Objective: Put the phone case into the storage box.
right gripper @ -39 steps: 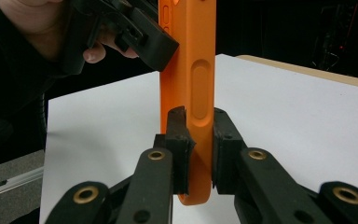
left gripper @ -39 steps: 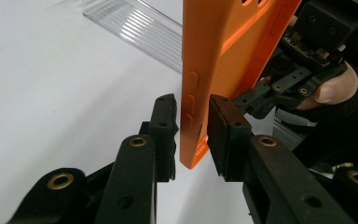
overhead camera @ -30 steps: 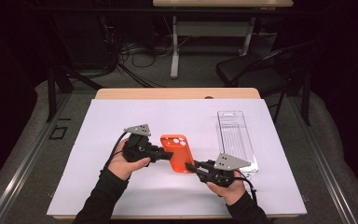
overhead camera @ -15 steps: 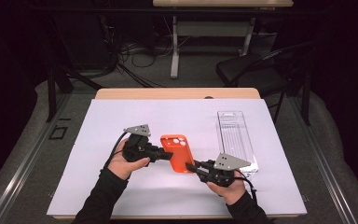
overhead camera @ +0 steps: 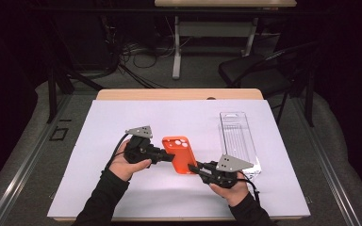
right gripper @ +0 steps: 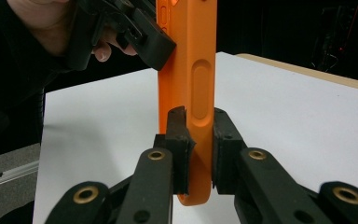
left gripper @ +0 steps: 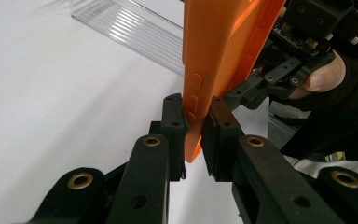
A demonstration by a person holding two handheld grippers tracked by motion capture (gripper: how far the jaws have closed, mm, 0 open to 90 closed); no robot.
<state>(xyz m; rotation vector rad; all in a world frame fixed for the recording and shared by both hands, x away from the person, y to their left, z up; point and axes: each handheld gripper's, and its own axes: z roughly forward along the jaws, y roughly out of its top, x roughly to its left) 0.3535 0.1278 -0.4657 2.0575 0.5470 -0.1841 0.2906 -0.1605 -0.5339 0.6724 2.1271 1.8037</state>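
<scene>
orange phone case [overhead camera: 180, 155] gripped at both ends above the white table [overhead camera: 99, 188].
left gripper [overhead camera: 168, 156] clamps its far-left edge, right gripper [overhead camera: 196, 167] its near-right corner, both jaw pairs pressed on it; its long axis runs far-to-near between them, with a clear plastic package [overhead camera: 238, 141] lying to the right.

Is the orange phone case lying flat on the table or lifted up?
Lifted up. The orange phone case hangs clear of the white table, pinched between the left gripper and right gripper.
</scene>
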